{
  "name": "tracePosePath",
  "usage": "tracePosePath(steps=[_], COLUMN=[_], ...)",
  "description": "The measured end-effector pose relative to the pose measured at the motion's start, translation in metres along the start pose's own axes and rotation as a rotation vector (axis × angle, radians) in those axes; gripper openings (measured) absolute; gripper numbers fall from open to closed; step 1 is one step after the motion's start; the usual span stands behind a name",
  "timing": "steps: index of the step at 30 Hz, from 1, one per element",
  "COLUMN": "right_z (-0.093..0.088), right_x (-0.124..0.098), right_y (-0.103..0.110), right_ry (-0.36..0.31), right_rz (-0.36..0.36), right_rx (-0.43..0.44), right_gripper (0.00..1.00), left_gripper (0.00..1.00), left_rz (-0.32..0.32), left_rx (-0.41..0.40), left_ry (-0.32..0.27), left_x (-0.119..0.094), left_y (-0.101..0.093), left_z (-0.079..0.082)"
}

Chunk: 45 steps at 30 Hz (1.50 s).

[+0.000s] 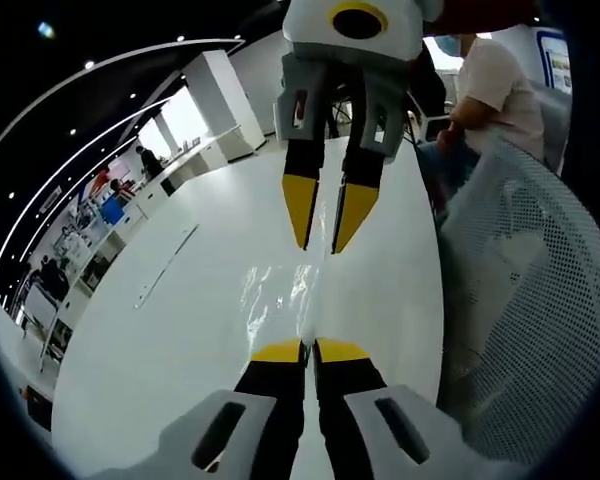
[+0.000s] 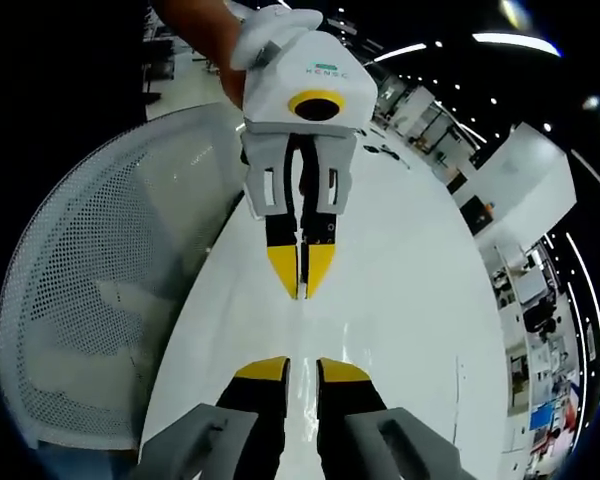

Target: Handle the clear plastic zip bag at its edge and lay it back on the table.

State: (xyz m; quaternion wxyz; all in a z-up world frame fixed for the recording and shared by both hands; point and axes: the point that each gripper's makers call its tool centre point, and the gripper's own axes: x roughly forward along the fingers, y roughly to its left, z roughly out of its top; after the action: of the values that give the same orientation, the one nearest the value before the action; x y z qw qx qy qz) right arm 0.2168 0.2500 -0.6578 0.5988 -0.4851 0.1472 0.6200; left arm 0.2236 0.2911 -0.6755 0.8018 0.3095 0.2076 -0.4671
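The clear plastic zip bag (image 1: 275,295) lies crinkled over the white table (image 1: 160,330) between the two grippers. My left gripper (image 1: 309,350) is shut on the bag's near edge, its yellow tips pressed together. Facing it from the top of the left gripper view, my right gripper (image 1: 327,225) hangs over the bag's far end with its yellow fingers apart. In the right gripper view, my right gripper (image 2: 302,368) stands open at the bottom, and the left gripper (image 2: 301,280) faces it, held by a hand. There the bag is too faint to make out.
A white mesh chair back (image 1: 530,300) stands close beside the table, also seen as the mesh chair (image 2: 100,300). A person in a light shirt (image 1: 495,85) sits beyond it. The long table (image 2: 410,300) runs away toward an office with desks.
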Motion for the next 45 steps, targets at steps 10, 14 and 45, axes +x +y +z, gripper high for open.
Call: tracePosePath(steps=[10, 14, 45], right_z=[0.015, 0.019, 0.023], right_x=[0.009, 0.014, 0.030], right_y=[0.001, 0.001, 0.015], right_ry=[-0.030, -0.034, -0.036], right_rz=[0.009, 0.013, 0.073], right_rx=[0.007, 0.009, 0.032], right_gripper=[0.06, 0.06, 0.03], left_gripper=[0.00, 0.00, 0.00], left_rz=[-0.008, -0.010, -0.070], left_rx=[0.004, 0.004, 0.043], left_ry=[-0.003, -0.007, -0.034], left_x=[0.002, 0.003, 0.006], left_y=[-0.004, -0.005, -0.021], left_z=[0.003, 0.004, 0.012])
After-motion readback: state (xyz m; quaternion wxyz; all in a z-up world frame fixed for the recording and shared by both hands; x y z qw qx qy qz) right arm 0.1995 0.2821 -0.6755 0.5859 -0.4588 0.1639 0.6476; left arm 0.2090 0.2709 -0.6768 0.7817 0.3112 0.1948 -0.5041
